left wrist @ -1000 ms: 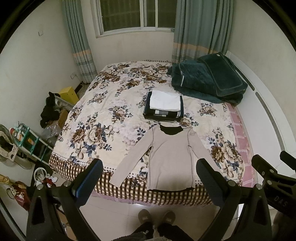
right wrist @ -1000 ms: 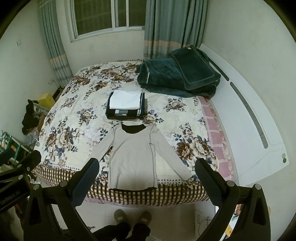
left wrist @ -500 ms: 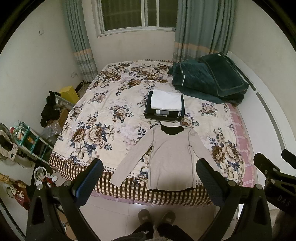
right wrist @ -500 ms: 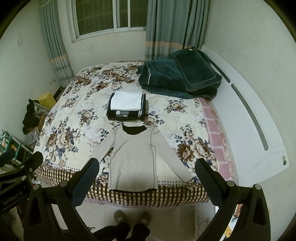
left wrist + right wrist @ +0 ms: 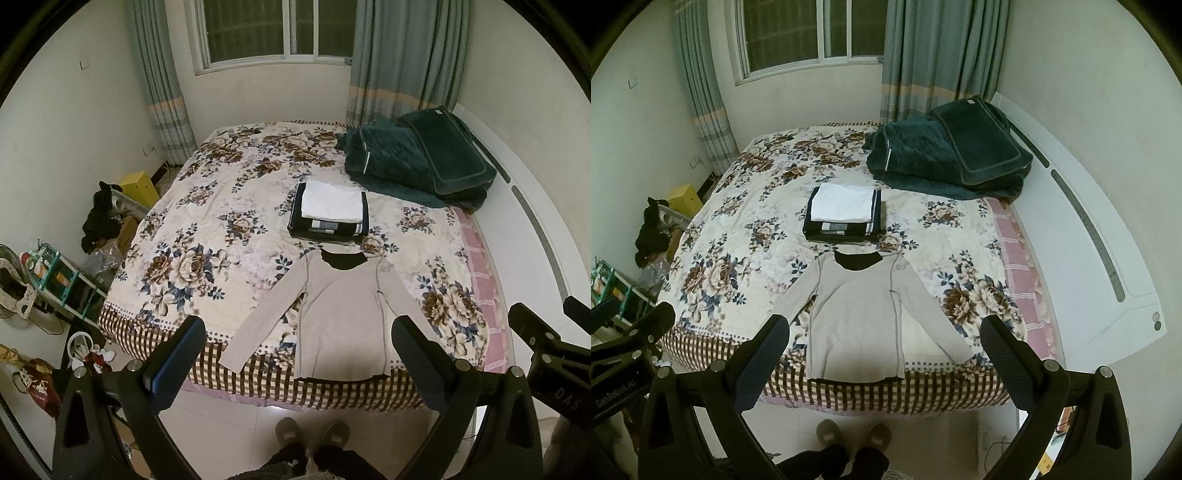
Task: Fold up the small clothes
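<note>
A beige long-sleeved top (image 5: 341, 317) (image 5: 857, 317) lies flat and face up on the near end of the bed (image 5: 207, 236) (image 5: 746, 236), its dark neckline toward the window and its dark-edged hem at the bed's near edge, over the brown checked border. Both sleeves are spread outward and down, away from the body of the garment.

Just beyond the neckline sits a stack of folded clothes (image 5: 330, 212) (image 5: 844, 214), dark pieces below and a white one on top. Farther back, toward the right corner of the bed, a dark green quilt (image 5: 413, 162) (image 5: 945, 155) is heaped with a matching pillow on it.

The left tool (image 5: 298, 349) hangs above the floor short of the bed, released, its two fingers wide apart and holding nothing. The right tool (image 5: 885, 345) is beside it in the same released state, fingers spread, also clear of the fabric.

Below both tools, a person's slippers (image 5: 314, 435) (image 5: 855, 435) stand on the tiled floor (image 5: 229, 424) (image 5: 923, 435) at the foot of the bed. Curtains (image 5: 406, 59) (image 5: 942, 48) frame the window (image 5: 273, 29) (image 5: 805, 33) on the far wall, and clutter lies on the floor to the left.
</note>
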Motion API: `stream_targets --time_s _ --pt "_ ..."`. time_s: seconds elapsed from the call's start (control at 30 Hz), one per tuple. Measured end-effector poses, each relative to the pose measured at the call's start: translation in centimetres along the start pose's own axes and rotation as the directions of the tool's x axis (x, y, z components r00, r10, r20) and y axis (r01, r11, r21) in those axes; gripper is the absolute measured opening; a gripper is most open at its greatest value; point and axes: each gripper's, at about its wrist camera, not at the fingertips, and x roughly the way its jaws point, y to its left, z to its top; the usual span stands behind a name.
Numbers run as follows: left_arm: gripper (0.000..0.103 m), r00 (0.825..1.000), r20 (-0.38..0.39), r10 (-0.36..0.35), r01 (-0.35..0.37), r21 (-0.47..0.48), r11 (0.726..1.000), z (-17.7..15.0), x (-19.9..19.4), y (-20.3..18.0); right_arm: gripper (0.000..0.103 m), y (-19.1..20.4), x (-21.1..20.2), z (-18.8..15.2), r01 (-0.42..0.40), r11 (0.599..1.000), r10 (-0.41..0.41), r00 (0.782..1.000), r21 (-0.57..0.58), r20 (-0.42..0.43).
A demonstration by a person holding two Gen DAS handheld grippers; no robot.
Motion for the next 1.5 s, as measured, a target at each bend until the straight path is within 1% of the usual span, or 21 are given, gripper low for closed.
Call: stream_targets --time_s 0.57,0.93,1.03,1.1,1.13,1.17,1.23,1.27,1.33,1.43,1.5 --pt "0.103 1.0 0.004 -0.004 0.004 -0.003 1.0 0.4 -0.4 0.3 0.103 0.3 -0.3 1.0 0.0 1.0 0.0 1.0 0.0 0.008" --pt "0.103 1.0 0.005 -0.006 0.006 -0.001 1.0 0.1 -0.4 0.2 0.103 0.3 -0.3 0.5 -0.002 1.0 0.002 1.0 0.002 0.01" --pt "0.103 1.0 0.002 -0.007 0.007 -0.004 1.0 0.4 -0.1 0.1 0.103 0.5 -0.3 0.6 -0.004 1.0 0.004 1.0 0.006 0.007" --pt "0.103 1.0 0.008 0.008 -0.008 -0.007 1.0 0.9 1.0 0.1 0.103 0.6 0.4 0.9 -0.009 0.999 0.009 1.0 0.03 -0.007" --pt "0.103 1.0 0.016 0.017 -0.016 -0.009 1.0 1.2 1.8 0.2 0.103 0.4 1.2 1.0 -0.008 0.999 0.009 1.0 0.049 -0.016" --pt "0.103 0.999 0.036 0.033 -0.033 -0.017 0.999 1.3 3.1 0.4 0.103 0.7 2.8 0.7 -0.009 0.998 0.011 0.999 0.07 -0.03" --pt "0.103 0.997 0.062 0.052 -0.051 -0.02 0.999 1.4 5.4 0.9 0.103 -0.3 6.4 0.3 -0.02 0.99 0.029 0.998 0.137 -0.064" --pt "0.103 0.995 0.074 0.067 -0.066 -0.012 0.998 1.4 7.4 1.0 0.103 -1.0 8.1 0.0 -0.011 0.985 0.026 0.996 0.172 -0.084" --pt "0.103 0.994 0.072 0.086 -0.087 0.004 0.996 1.3 11.7 1.1 0.103 -3.0 12.4 -1.0 0.01 0.97 0.021 0.992 0.241 -0.123" --pt "0.103 0.997 0.015 0.079 -0.079 0.02 0.997 0.7 17.9 0.6 0.103 -7.1 19.6 -3.3 0.095 0.935 -0.021 0.977 0.341 -0.214" --pt "0.103 0.996 -0.048 0.074 -0.072 0.03 0.997 0.1 22.9 -0.4 0.103 -10.7 24.7 -5.4 0.159 0.897 -0.036 0.956 0.412 -0.292"
